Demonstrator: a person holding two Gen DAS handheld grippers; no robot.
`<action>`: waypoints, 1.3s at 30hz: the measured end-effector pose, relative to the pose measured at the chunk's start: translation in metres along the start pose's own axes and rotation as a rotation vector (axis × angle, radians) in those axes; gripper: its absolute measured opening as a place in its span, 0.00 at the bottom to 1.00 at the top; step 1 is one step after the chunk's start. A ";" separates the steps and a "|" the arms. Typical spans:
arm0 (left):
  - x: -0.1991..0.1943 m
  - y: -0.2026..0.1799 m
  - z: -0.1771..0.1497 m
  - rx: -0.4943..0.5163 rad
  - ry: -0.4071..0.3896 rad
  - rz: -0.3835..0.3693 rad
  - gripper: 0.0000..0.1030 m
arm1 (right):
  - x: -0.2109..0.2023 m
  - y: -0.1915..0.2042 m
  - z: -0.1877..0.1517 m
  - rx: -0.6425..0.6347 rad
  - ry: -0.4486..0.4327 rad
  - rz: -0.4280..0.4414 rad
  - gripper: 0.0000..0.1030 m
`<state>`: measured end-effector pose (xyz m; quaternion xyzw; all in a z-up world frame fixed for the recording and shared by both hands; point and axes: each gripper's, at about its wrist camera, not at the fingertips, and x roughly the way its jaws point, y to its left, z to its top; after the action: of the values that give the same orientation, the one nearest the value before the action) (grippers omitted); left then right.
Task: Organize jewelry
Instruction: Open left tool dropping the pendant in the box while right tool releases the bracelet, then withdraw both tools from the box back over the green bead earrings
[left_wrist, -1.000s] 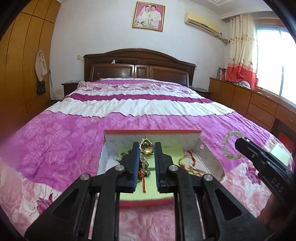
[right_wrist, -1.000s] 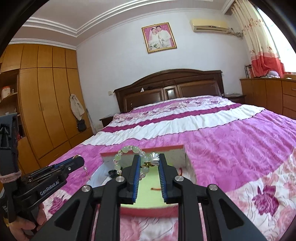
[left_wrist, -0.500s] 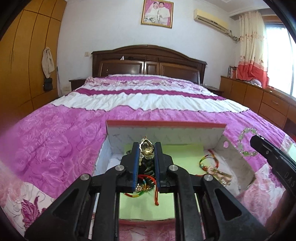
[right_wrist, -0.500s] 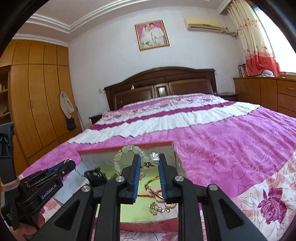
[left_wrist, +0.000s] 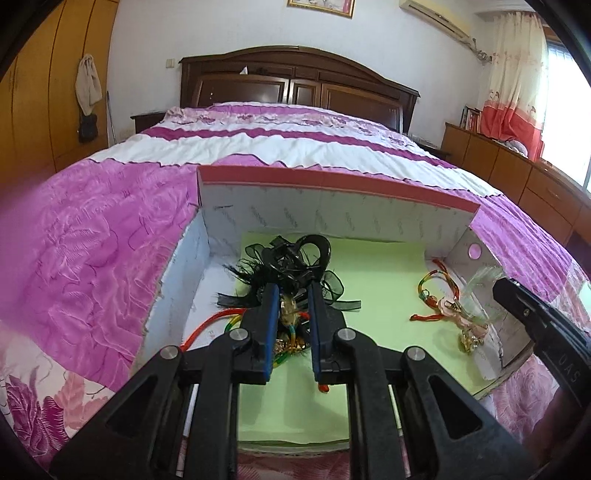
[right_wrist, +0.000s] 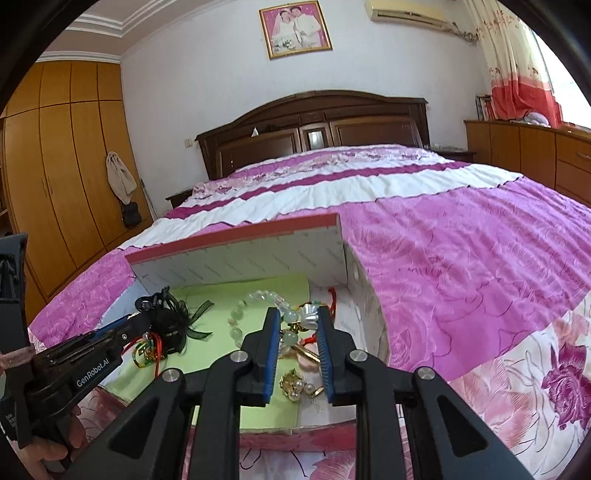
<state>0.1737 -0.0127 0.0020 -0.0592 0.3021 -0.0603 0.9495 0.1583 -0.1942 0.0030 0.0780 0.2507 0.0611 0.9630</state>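
An open cardboard box with a green liner lies on the bed. My left gripper is low inside it, shut on a gold ornament with coloured cords, just in front of a black ribbon hair clip. My right gripper is at the box's right side, shut on a pale green bead bracelet with a silver shell charm. Under it lie a red-cord charm and pearl pieces. In the left wrist view the right gripper and a blurred bracelet show at the right wall.
The box has a tall back wall with a red rim. The pink floral bedspread surrounds it. A dark wooden headboard, wardrobes at left and a low cabinet at right stand far off.
Both grippers have come down into the box with their pieces. The gold ornament now sits among the cords on the liner, and the bracelet hangs just above the other jewelry.
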 end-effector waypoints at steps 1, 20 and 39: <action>0.000 0.000 0.000 -0.001 0.002 -0.001 0.07 | 0.000 0.000 0.000 0.003 0.003 0.002 0.21; -0.043 -0.003 0.010 0.009 0.012 -0.071 0.18 | -0.036 -0.004 0.012 0.069 -0.030 0.064 0.31; -0.105 -0.004 -0.005 0.002 0.092 -0.112 0.20 | -0.108 0.006 0.012 0.088 0.040 0.096 0.39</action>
<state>0.0855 -0.0010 0.0578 -0.0723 0.3415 -0.1163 0.9299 0.0701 -0.2066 0.0658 0.1309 0.2682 0.0978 0.9494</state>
